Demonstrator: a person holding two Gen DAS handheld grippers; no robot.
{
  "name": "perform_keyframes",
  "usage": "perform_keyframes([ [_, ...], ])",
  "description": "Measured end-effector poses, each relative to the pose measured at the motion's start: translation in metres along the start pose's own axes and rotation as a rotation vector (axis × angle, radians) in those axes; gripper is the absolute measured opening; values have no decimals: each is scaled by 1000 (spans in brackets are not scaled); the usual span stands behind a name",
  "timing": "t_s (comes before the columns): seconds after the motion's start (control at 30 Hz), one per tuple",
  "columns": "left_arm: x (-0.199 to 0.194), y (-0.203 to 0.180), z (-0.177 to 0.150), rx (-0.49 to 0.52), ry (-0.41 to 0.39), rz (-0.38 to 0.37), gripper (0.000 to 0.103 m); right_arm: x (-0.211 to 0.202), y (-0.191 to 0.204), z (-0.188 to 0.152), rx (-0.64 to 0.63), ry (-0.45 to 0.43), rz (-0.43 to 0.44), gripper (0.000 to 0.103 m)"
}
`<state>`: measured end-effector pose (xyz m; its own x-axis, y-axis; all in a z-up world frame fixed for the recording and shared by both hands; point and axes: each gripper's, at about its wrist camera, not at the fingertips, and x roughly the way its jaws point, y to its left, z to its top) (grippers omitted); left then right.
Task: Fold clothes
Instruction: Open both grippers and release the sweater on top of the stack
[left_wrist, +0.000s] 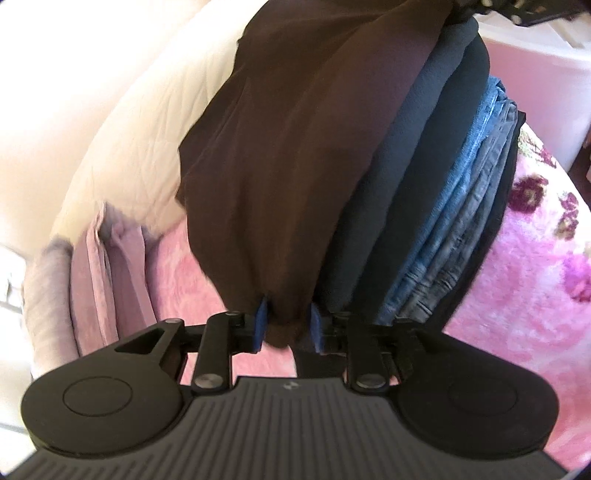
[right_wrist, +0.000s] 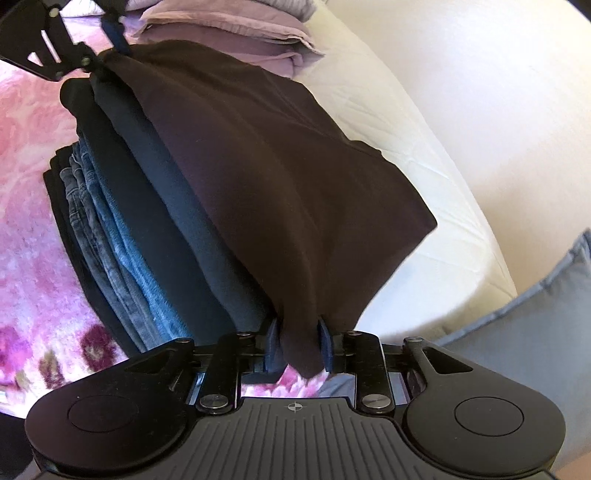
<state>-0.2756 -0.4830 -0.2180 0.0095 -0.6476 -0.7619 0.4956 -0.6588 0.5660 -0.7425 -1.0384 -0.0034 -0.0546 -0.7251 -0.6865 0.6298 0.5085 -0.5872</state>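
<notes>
A bed fills both views, covered by a pink blanket with dark red flowers; a cream quilt lies at the upper left of the left wrist view, and a grey pillow sits at the lower right of the right wrist view.

A folded brown garment lies on top of a stack of folded clothes (dark fleece, blue denim, something black at the bottom), running from the top centre of each frame down to the grippers. One corner of it hangs between the blue pads of the left gripper, the opposite corner between those of the right gripper. Both sets of fingers are narrow, with a sliver of gap beside the cloth on at least one side — whether the pads still pinch it or have let go is hard to judge this close.

Risks from here: if either gripper pulls away while cloth still snags on a pad, the brown garment could be dragged off the stack and its fold undone. It also overhangs the stack toward the cream quilt, so it may slide that way — or tip the pile.

No containers are in view; a second pile of folded lilac clothes lies loose on the bed, at the top centre of the right wrist view.
</notes>
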Motion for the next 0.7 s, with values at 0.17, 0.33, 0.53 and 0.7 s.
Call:
perform_keyframes([
  [0.17, -27, 2, -20, -244, 61, -70, 29, -13, -3, -16, 159, 76, 63, 43],
  [0.33, -70, -3, -34, -496, 89, -116, 37, -41, 4, -38, 386, 129, 168, 43],
  [0.53, -118, -12, -52, -636, 10, -99, 65, -90, 30, -50, 580, 170, 167, 46],
  [0.7, -175, -36, -80, -593, -95, -102, 79, -154, 56, -46, 753, 147, 79, 59],
])
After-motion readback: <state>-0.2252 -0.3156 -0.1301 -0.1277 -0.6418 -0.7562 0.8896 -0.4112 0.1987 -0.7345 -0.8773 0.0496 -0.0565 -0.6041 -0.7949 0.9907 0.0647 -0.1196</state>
